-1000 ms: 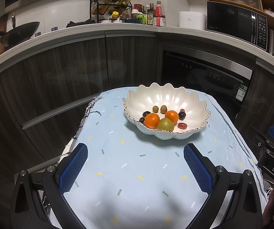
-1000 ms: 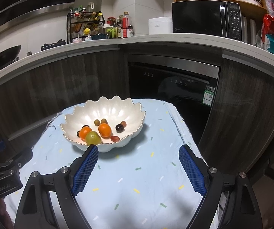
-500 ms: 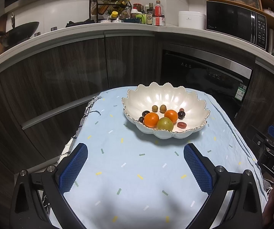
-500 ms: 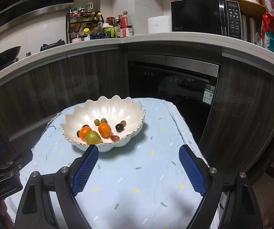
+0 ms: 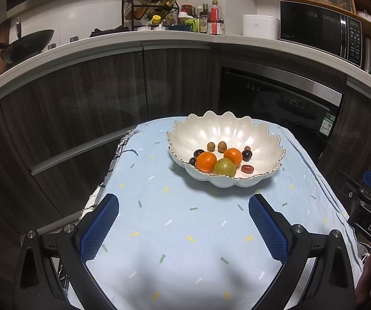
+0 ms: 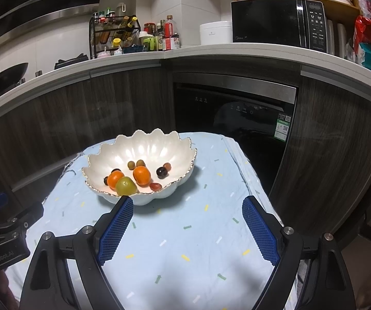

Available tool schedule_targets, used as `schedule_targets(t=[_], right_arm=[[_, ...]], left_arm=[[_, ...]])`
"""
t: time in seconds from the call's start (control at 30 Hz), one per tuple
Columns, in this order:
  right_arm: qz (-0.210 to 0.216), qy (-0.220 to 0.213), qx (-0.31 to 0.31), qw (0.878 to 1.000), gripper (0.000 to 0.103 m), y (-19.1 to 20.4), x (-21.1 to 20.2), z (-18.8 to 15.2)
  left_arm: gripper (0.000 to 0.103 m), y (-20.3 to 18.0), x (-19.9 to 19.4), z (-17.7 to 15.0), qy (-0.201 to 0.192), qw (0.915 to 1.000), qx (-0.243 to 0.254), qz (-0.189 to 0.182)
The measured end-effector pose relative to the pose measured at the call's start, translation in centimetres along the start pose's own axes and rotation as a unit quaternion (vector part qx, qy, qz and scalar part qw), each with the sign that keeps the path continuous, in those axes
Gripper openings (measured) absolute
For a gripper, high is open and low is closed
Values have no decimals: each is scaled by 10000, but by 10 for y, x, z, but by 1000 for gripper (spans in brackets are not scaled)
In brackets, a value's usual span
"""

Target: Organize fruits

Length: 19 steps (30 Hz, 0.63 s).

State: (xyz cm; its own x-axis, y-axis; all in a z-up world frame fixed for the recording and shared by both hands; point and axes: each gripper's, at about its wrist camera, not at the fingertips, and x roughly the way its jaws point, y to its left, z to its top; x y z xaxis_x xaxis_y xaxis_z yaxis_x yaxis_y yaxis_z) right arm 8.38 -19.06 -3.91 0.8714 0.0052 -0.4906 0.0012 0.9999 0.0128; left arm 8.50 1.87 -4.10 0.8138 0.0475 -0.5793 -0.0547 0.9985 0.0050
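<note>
A white scalloped bowl [image 5: 237, 131] stands on the far half of a table with a light blue cloth [image 5: 185, 232]. In it lie two oranges [image 5: 206, 161], a green fruit [image 5: 224, 168], and several small dark, brown and red fruits. The bowl also shows in the right wrist view [image 6: 146, 147], with the oranges [image 6: 141, 175] and green fruit [image 6: 126, 186]. My left gripper [image 5: 184, 208] is open and empty, short of the bowl. My right gripper [image 6: 188, 209] is open and empty, to the bowl's right and nearer.
Dark cabinets and a built-in dishwasher [image 5: 275, 108] stand behind the table. The counter above holds a spice rack [image 5: 149, 10], bottles, a rice cooker and a microwave [image 5: 319, 31]. The table edges drop off left and right.
Both grippers have drawn back slightly from the bowl, which looks a little farther and higher in the views. Both stay open and empty.
</note>
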Motion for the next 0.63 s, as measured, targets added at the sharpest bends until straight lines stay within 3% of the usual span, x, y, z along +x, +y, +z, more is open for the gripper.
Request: schedule_targets(t=[0.3,0.63], right_arm=[[-10,2,16,10000,87,2,0,-3],[-25,7,61,10000,87,-1,0,-5]], left_arm=[[103,2,2,-1,102,9999,-43,-33],[103,2,-3,-1,-62,10000,-33,-29]])
